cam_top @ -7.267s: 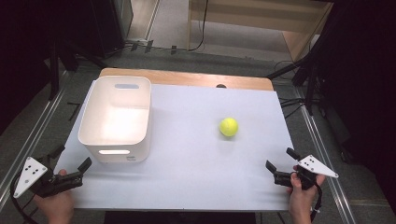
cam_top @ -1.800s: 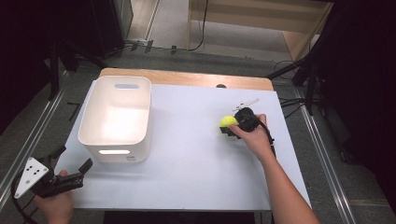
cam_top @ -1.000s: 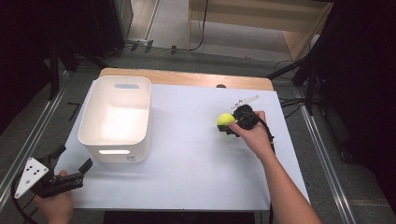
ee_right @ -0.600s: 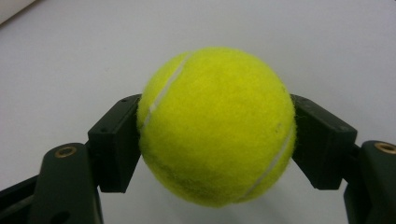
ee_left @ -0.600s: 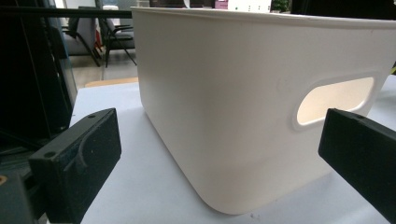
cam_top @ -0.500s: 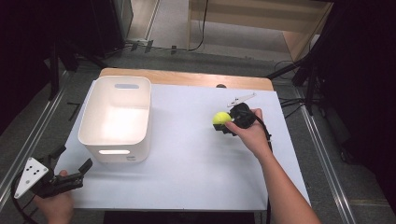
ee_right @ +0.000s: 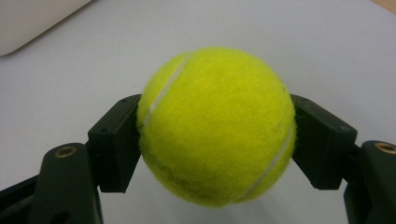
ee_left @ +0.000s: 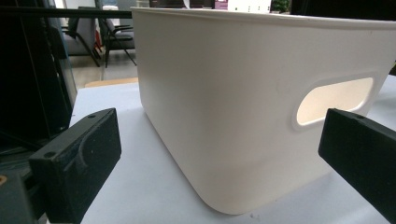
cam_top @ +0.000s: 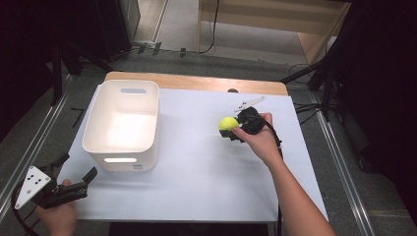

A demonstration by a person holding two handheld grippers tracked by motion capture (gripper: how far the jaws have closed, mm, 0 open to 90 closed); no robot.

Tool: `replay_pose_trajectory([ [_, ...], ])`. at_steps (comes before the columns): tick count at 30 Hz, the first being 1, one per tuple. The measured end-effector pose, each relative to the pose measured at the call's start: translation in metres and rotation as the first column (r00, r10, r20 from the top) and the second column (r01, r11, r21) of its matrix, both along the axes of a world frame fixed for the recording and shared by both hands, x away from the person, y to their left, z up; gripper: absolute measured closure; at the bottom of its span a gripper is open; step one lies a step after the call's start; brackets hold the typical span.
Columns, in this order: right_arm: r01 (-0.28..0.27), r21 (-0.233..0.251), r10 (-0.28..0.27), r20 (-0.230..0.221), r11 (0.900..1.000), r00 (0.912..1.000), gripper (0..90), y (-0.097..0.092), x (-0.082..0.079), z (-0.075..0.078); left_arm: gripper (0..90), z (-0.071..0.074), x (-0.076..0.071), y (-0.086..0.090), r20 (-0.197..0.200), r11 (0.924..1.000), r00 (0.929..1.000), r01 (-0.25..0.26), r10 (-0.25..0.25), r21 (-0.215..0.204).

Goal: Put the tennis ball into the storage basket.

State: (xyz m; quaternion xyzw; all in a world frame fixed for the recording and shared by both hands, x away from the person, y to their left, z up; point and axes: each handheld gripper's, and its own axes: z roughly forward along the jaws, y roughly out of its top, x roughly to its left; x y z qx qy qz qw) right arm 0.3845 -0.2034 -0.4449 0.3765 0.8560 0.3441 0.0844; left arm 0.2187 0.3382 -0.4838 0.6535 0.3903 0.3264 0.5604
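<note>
Both jaws of the right gripper (ee_right: 215, 140) pinch the ball (ee_right: 215, 126), likely bound for the bin (cam_top: 123, 123). The left gripper (cam_top: 74, 183) waits spread at the near left.

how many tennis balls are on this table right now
1. The tennis ball sits right of the white bin, clamped between the jaws of the right gripper. The bin's inside looks empty from above, so none seems hidden there.

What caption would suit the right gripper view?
Right gripper clamps a yellow tennis ball between two black jaws above a white table.
</note>
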Motion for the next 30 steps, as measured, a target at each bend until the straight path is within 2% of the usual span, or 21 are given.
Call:
replay_pose_trajectory([
  [28,-0.043,0.004,0.043,0.004,0.9991,0.9991,24.2,0.018,-0.001,0.006,0.0,0.000,0.000,0.001,0.001,1.0000,1.0000,0.000,0.000,-0.004],
  [30,-0.058,-0.001,0.058,0.011,0.9983,0.9983,24.2,0.021,0.000,0.007,0.0,0.000,0.000,0.001,0.000,1.0000,1.0000,0.000,0.000,-0.005],
])
